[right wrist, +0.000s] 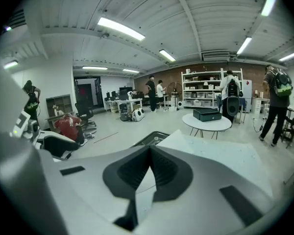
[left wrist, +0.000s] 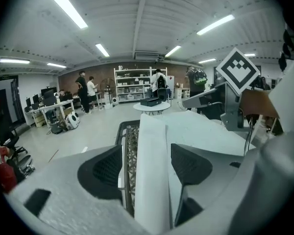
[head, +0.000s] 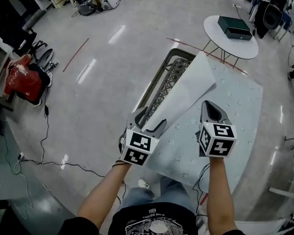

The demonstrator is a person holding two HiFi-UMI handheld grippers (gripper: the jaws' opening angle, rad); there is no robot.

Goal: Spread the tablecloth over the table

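A white tablecloth (head: 232,106) covers most of the long table, whose black mesh top (head: 169,77) shows bare along the left side. A flap of the cloth (head: 186,89) is folded back over itself, running from the far corner to the near left. My left gripper (head: 149,120) stands open at the flap's near end. In the left gripper view the folded strip (left wrist: 152,146) lies between the pads, with a gap on each side. My right gripper (head: 209,106) is shut above the flat cloth on the right, and I see nothing between its pads (right wrist: 149,168).
A round white table (head: 213,26) with a black box (head: 234,27) stands just beyond the far end. Cables (head: 44,146) trail on the floor at the left, near a red bundle (head: 22,77). People (left wrist: 85,89) stand by desks and shelves far back.
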